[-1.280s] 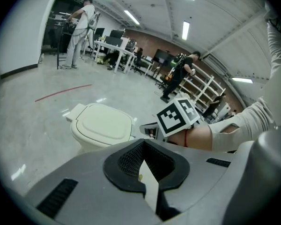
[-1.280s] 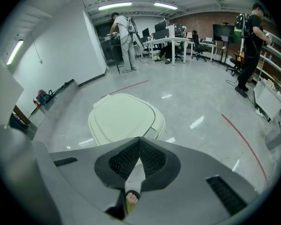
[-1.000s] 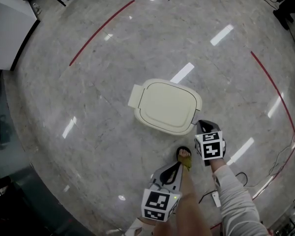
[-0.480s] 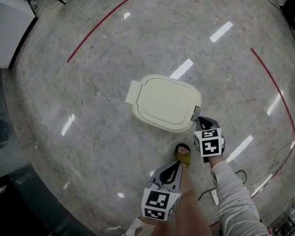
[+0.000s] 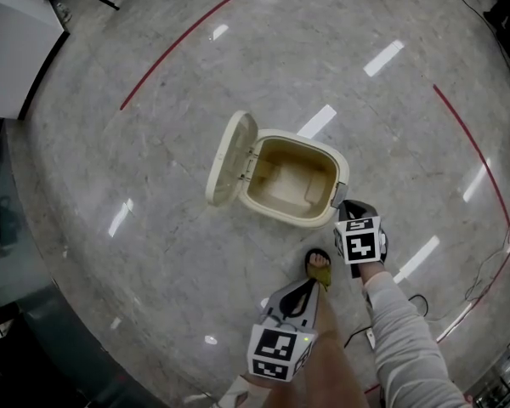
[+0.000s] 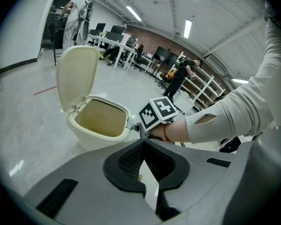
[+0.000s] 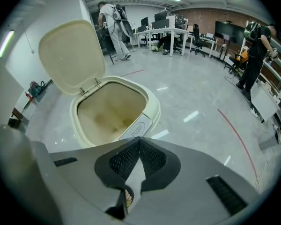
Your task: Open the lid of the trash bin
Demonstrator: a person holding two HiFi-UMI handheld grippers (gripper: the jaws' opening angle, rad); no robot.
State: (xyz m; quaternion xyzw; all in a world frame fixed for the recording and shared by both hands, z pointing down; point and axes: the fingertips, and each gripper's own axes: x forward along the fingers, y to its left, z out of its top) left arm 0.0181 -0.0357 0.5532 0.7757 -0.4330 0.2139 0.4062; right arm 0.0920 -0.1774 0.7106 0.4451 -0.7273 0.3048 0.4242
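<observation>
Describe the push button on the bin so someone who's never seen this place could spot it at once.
On the grey marble floor stands one cream bin, its lid tipped up. On the rim opposite the lid's hinge, just ahead of the right claw, sits the button: a small grey tab marked PUSH, where everything round it is cream.

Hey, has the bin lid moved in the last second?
Yes. The lid swung up off the bin and stands open at its left edge in the head view.
</observation>
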